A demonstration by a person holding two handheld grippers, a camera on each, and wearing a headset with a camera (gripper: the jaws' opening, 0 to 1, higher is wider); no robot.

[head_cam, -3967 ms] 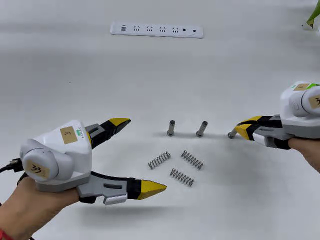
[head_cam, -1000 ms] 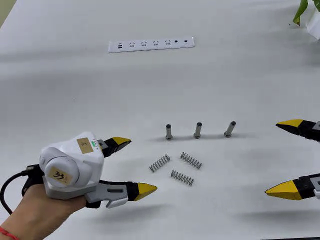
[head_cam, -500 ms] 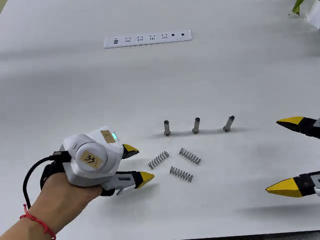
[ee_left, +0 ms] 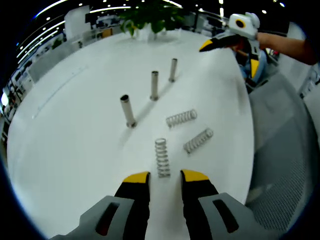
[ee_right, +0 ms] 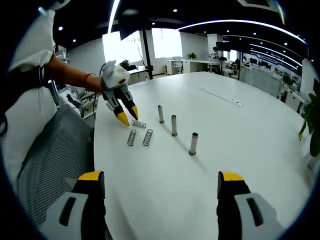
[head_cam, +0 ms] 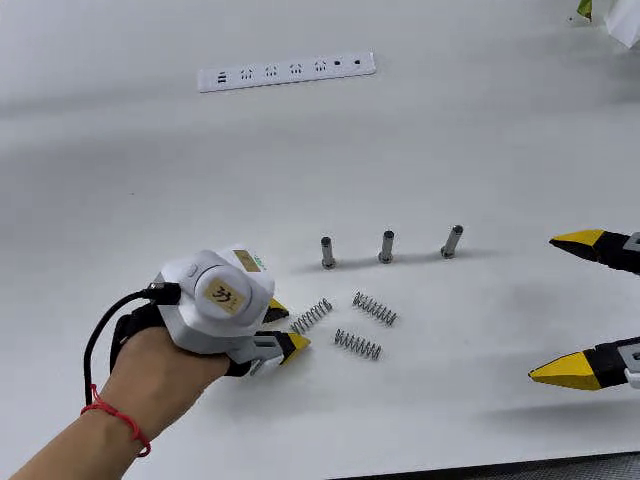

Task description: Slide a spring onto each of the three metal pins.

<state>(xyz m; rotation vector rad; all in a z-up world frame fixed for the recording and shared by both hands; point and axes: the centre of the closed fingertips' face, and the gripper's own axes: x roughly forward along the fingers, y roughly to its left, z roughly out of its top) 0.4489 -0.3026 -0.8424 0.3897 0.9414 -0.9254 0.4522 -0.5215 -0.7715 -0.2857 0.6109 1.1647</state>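
Because the nearest spring (ee_left: 161, 157) lay flat on the table (head_cam: 450, 130), the left claw (ee_left: 161, 176) was held low, its jaws slightly apart around the spring's end, seemingly not yet pinching it. Three bare pins (head_cam: 386, 246) stood upright just behind. The right claw (head_cam: 548, 308), spread wide, hung well apart, leaving room.

**Three cameras on one row of pins**

The head view looks forward and down from high over the table (head_cam: 480, 130), with the row of pins (head_cam: 386, 245) near mid-frame. The left gripper view rides low and close, facing along the row from one end, with the springs (ee_left: 161, 156) just ahead. The right gripper view faces the row from its other end, farther back. All three share pins and springs. Past the row, each gripper view catches the opposite gripper: the right gripper (ee_left: 230, 57) and the left gripper (ee_right: 128, 117).
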